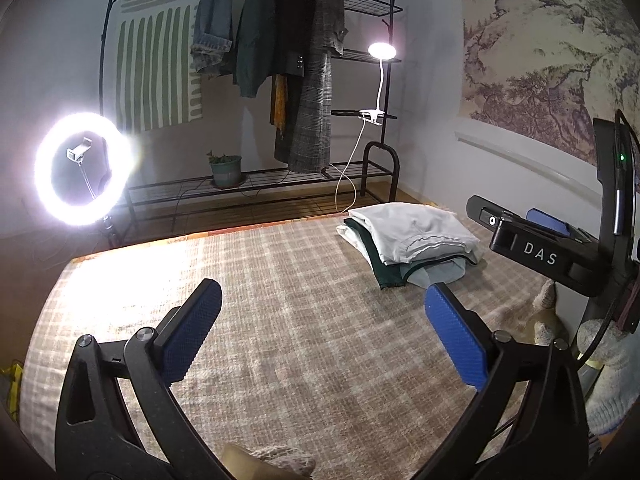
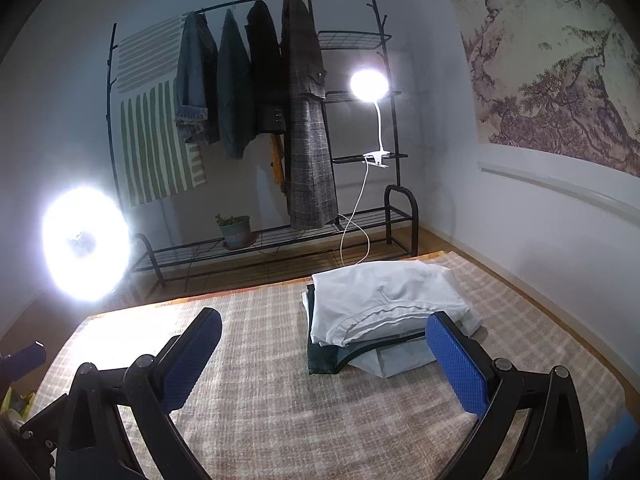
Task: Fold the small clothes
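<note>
A stack of folded clothes (image 1: pixel 412 236) lies at the far right of the plaid-covered surface (image 1: pixel 280 280), a white garment on top with dark green and pale pieces under it. My left gripper (image 1: pixel 324 320) hovers over the bare cover, near and left of the stack, its blue pads wide apart and nothing between them. My right gripper (image 2: pixel 326 356) is also open and empty. Its right pad (image 2: pixel 456 364) stands in front of the near right corner of the stack (image 2: pixel 384 304). In the left wrist view its black housing marked DAS (image 1: pixel 540 258) shows at the right.
A black clothes rack (image 2: pixel 280 240) with hanging coats stands past the far edge. On its lower shelf is a potted plant (image 2: pixel 236 232). A bright ring light (image 1: pixel 84 172) glares at left, a clip lamp (image 1: pixel 382 51) at the rack. A gloved hand (image 1: pixel 612 360) is at right.
</note>
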